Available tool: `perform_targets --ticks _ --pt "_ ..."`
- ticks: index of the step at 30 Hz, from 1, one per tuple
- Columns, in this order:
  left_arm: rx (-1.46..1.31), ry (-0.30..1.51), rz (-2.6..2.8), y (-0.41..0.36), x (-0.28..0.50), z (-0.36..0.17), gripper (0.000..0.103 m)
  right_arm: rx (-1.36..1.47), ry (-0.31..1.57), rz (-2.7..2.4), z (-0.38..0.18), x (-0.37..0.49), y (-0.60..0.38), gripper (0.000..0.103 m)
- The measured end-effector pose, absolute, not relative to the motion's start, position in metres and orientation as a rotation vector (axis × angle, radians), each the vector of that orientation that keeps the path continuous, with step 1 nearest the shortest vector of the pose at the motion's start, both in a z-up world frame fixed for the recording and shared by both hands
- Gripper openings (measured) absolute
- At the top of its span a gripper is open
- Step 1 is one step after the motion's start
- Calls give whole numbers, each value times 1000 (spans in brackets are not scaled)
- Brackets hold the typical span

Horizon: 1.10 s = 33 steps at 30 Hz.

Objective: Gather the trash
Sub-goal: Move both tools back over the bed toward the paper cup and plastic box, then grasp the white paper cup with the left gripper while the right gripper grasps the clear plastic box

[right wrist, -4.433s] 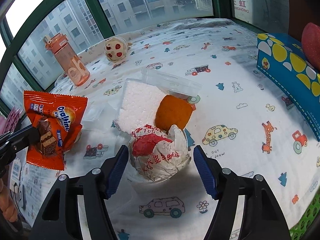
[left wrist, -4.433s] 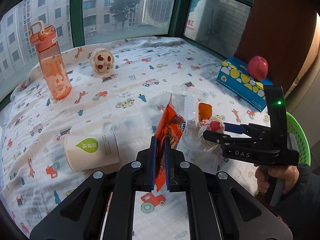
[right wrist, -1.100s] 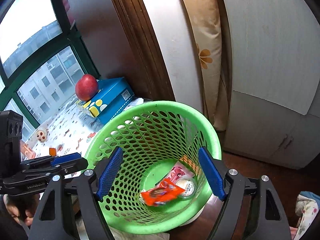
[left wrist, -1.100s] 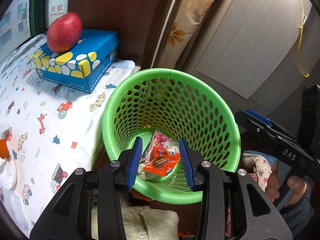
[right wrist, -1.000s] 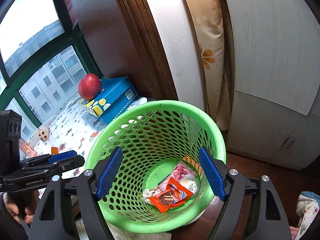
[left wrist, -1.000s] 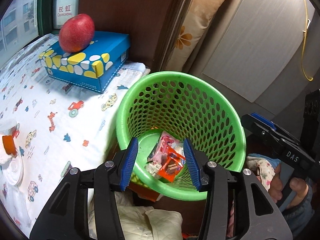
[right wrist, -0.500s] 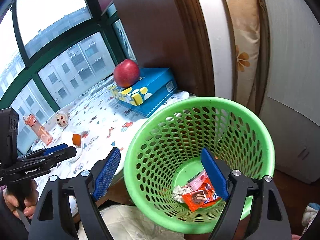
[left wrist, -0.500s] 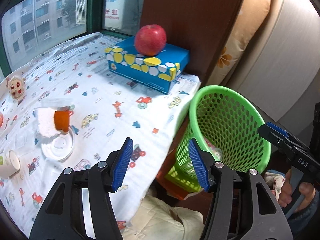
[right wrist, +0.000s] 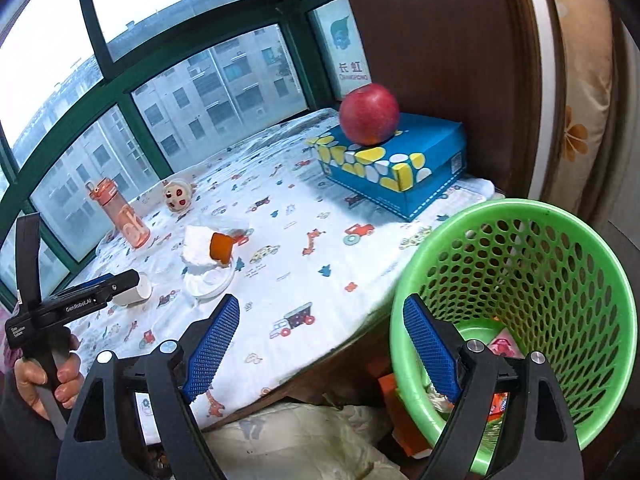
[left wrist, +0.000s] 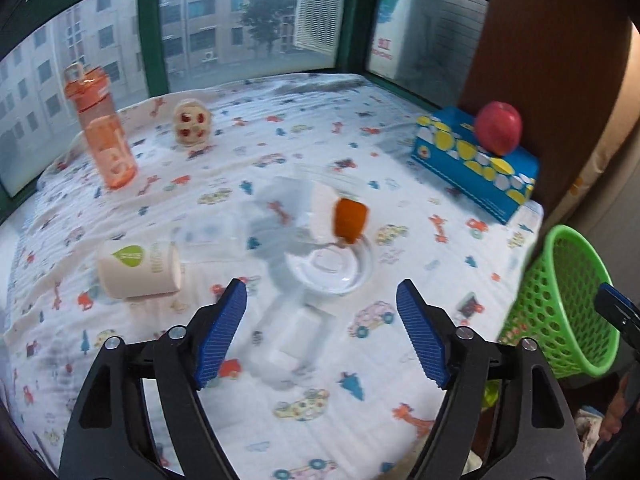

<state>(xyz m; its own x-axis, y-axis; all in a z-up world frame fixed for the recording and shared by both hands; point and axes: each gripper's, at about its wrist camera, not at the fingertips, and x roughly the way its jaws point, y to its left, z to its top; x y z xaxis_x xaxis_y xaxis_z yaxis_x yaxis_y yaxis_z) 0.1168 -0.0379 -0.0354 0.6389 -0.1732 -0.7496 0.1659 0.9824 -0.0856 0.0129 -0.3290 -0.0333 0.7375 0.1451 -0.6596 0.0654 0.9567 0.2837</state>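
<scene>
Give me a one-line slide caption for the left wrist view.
Open left tool above the patterned cloth, facing a tipped paper cup, clear plastic lid and green basket.

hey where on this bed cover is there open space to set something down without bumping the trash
Bare cloth lies between the blue box and the clear lid, running to the edge by the green basket. Another open stretch lies behind, between the orange bottle and the box. It is crowded mid-cover: paper cup, clear plastic pieces, foam and orange piece.
</scene>
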Motion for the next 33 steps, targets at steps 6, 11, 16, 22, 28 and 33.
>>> perform_targets --ticks 6,11,16,22,28,33 --pt "-23 822 31 32 130 -43 86 270 772 119 -37 32 -293 81" --pt "-6 829 121 67 145 -60 90 241 799 175 -42 45 -264 82" --pt "-6 869 147 82 157 -80 92 226 827 206 -50 55 -243 82" --pt "14 884 148 81 167 -95 92 216 856 225 -58 67 -229 82" --pt "29 893 156 78 178 -104 93 210 875 243 -64 75 -217 82" --pt "33 904 175 78 186 -111 93 202 893 258 -69 81 -206 82"
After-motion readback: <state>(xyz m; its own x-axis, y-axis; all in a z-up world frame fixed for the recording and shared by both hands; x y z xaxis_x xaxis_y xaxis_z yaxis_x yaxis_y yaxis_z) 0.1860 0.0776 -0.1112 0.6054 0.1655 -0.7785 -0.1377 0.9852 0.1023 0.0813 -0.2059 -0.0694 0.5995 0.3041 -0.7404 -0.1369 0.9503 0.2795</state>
